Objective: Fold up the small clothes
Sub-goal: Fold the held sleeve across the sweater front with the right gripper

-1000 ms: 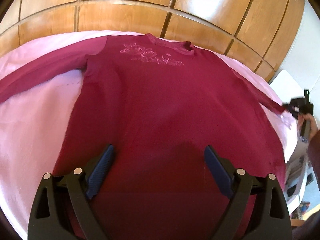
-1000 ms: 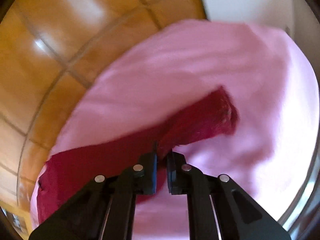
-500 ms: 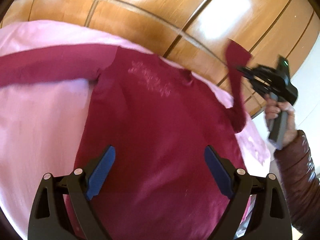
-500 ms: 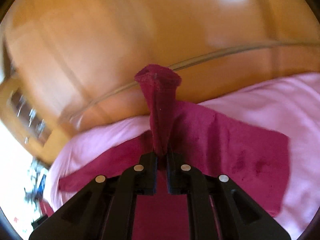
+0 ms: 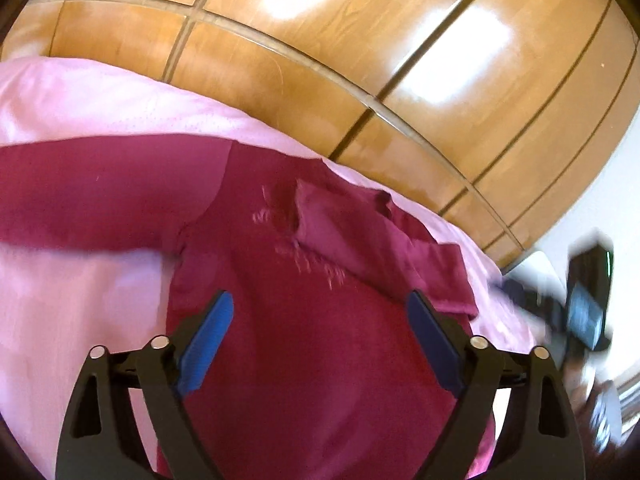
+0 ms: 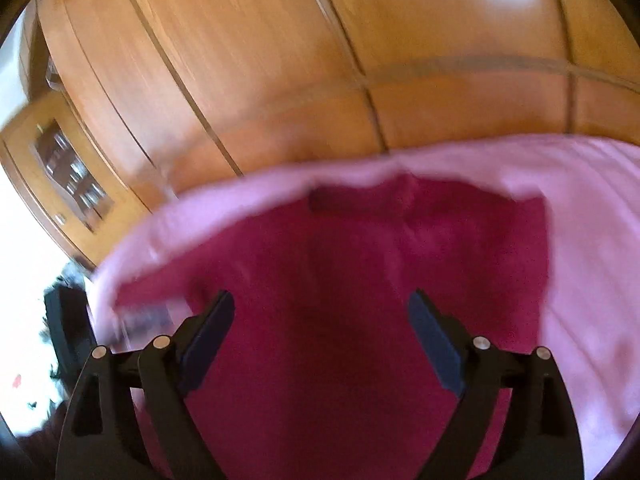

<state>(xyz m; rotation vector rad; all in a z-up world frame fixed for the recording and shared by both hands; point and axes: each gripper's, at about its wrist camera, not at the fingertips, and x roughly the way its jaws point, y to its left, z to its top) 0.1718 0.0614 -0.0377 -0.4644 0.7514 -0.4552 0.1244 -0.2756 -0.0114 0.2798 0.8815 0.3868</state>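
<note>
A dark red long-sleeved top (image 5: 312,320) lies flat on a pink sheet (image 5: 80,288). Its right sleeve (image 5: 360,236) is folded across the chest, over the pale embroidery. Its left sleeve (image 5: 100,188) stretches out to the left. My left gripper (image 5: 320,340) is open and empty above the lower body of the top. My right gripper (image 6: 320,336) is open and empty above the same top (image 6: 360,280), seen from the other side. The right gripper also shows in the left wrist view (image 5: 560,304), blurred, off the right edge of the sheet.
A glossy wooden panelled wardrobe (image 5: 360,60) stands behind the bed in both views. The pink sheet (image 6: 592,240) extends to the right of the top in the right wrist view. A dark blurred object (image 6: 64,316) sits at the left edge.
My right gripper carried the right sleeve over the chest, let it go and opened. It has pulled back to the right. The left gripper has stayed open.
</note>
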